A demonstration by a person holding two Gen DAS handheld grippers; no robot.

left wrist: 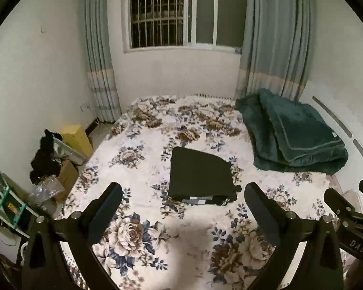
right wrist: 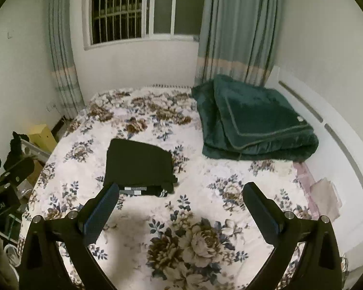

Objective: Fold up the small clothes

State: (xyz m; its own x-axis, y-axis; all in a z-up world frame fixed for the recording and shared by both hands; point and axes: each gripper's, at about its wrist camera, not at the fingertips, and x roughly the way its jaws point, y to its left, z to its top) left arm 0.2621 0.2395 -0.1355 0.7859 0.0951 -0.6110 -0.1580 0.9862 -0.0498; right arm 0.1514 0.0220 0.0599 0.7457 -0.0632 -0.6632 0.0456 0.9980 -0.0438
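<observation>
A dark garment (left wrist: 200, 174) lies folded into a neat rectangle on the flowered bedspread (left wrist: 145, 229), with white stripes showing at its near edge. It also shows in the right wrist view (right wrist: 138, 164). My left gripper (left wrist: 184, 198) is open and empty, held above the bed just short of the garment. My right gripper (right wrist: 181, 198) is open and empty, to the right of the garment and nearer than it. The right gripper's body shows at the right edge of the left wrist view (left wrist: 351, 217).
A folded dark green blanket (left wrist: 295, 133) lies at the bed's far right by the white headboard (right wrist: 338, 133). Cardboard boxes (left wrist: 72, 145), dark clothing (left wrist: 44, 159) and clutter stand on the floor left of the bed. Curtains and a barred window (left wrist: 176, 12) are behind.
</observation>
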